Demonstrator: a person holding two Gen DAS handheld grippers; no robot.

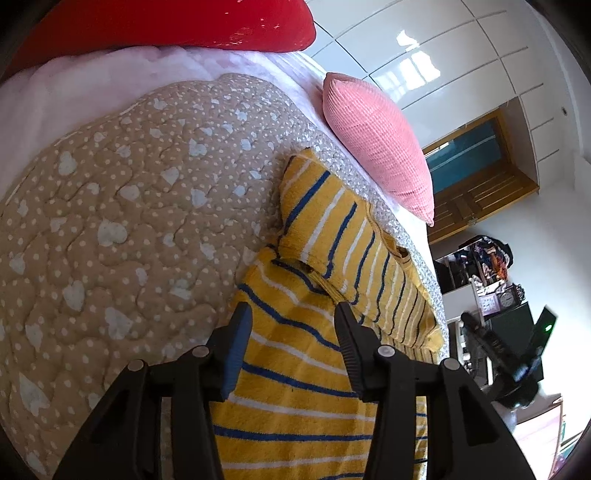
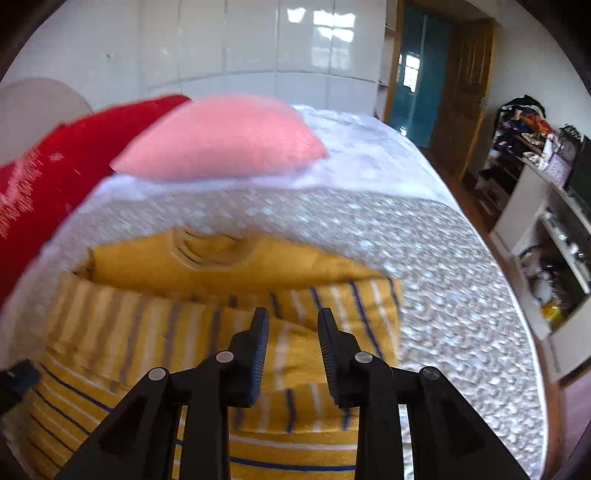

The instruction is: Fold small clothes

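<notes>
A pink pillow (image 1: 380,147) and a red pillow (image 1: 166,26) lie beyond the dotted beige quilt (image 1: 122,206).

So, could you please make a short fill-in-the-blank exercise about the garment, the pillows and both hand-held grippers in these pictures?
1. The striped garment is mainly ____ in colour.
2. Its thin dark stripes are ____.
3. The jaws of the left hand-held gripper and the right hand-held gripper are both ____.
4. Beside the pink pillow lies a ____ pillow.

Missing words: yellow; blue; open; red
</notes>
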